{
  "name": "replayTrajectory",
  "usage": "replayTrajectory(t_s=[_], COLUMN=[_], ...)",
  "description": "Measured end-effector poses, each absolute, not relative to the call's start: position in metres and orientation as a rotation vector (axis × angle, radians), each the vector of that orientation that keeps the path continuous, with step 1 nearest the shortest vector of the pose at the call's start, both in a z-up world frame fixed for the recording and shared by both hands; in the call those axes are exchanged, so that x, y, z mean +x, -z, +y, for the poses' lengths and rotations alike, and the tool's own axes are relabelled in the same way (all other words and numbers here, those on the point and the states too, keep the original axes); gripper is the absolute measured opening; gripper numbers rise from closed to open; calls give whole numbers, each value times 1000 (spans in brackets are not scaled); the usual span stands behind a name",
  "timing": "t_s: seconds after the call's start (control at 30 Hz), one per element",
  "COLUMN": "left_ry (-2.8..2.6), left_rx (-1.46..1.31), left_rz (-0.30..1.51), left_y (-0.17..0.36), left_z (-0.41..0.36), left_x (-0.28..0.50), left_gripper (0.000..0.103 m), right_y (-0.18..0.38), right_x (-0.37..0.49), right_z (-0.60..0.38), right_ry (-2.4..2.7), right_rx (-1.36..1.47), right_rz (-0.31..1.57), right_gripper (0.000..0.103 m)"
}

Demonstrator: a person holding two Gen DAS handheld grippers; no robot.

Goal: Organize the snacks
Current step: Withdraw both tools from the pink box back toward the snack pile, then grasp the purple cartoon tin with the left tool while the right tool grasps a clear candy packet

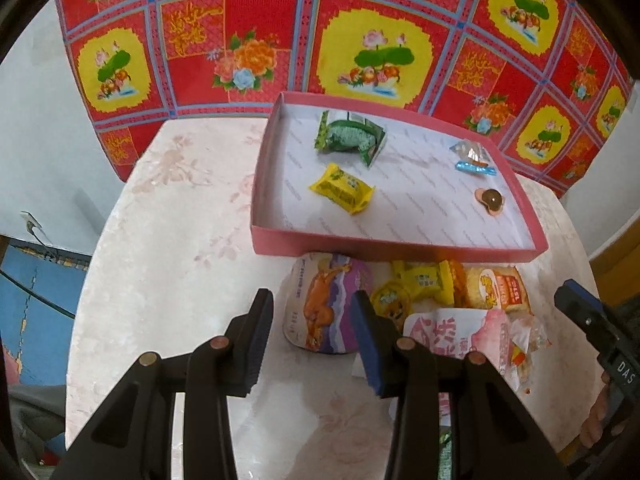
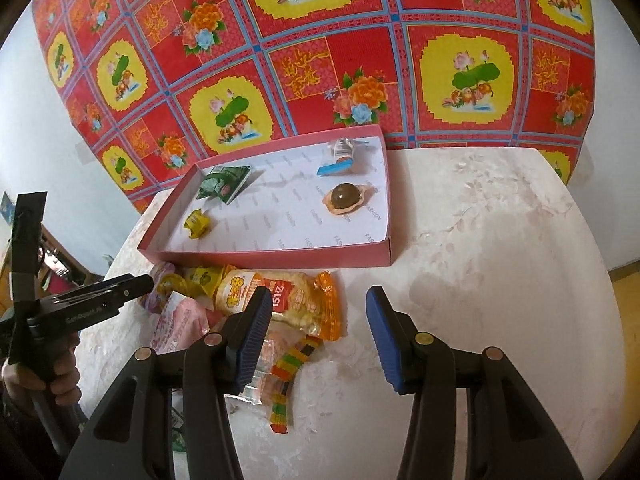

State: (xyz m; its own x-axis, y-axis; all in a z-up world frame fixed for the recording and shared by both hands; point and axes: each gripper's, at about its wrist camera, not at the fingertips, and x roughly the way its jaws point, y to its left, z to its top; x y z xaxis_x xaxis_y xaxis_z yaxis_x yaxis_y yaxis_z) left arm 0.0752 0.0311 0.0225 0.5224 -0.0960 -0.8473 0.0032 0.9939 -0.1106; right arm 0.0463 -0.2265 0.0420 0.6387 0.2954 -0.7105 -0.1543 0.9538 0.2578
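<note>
The snacks sit in two groups on the desk. A loose heap lies right against the near wall of the pink box: a white and purple packet with an orange cartoon figure, small yellow packets tumbled together, an orange-edged bag of pale rice crackers, a pink and white bag with red lettering, and, nearest of all, a clear wrapper of striped rainbow candy.

Inside the box, which has a white printed lining, four pieces are spread well apart: a green packet towards the far left corner, a yellow packet lying nearer the middle, a clear and blue wrapper by the far right wall, and a round brown sweet in a peach cup close to the right wall.

The box lies askew on the far half of the desk, its far corner almost at the desk's back edge. The desk top is pale with a faint floral print.

The left gripper hangs over the heap's left end, its jaws apart, the cartoon packet seen between them but not pinched. The right gripper hangs over the heap's right end, jaws apart too and holding nothing, its left pad just over the cracker bag and the rainbow candy. A hand wraps the left gripper's handle.

Behind the desk hangs a red cloth with yellow medallions, lotus flowers and blue grid lines.
</note>
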Motion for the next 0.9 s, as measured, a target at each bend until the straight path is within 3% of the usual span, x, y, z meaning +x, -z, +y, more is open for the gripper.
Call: replayTrajectory(t_s=[0.47, 0.8, 0.9], left_ry=[92, 43, 49], left_rx=[-75, 16, 20], left_rz=[1036, 1013, 997], left_y=[-13, -5, -5], left_z=[22, 13, 15], left_x=[79, 87, 85], left_gripper=[59, 59, 53], right_y=[-38, -37, -39], right_x=[47, 48, 48], right_z=[-224, -223, -220], right_ry=[-262, -263, -266], right_rx=[177, 175, 169], right_rz=[852, 861, 863], right_gripper=[50, 50, 50])
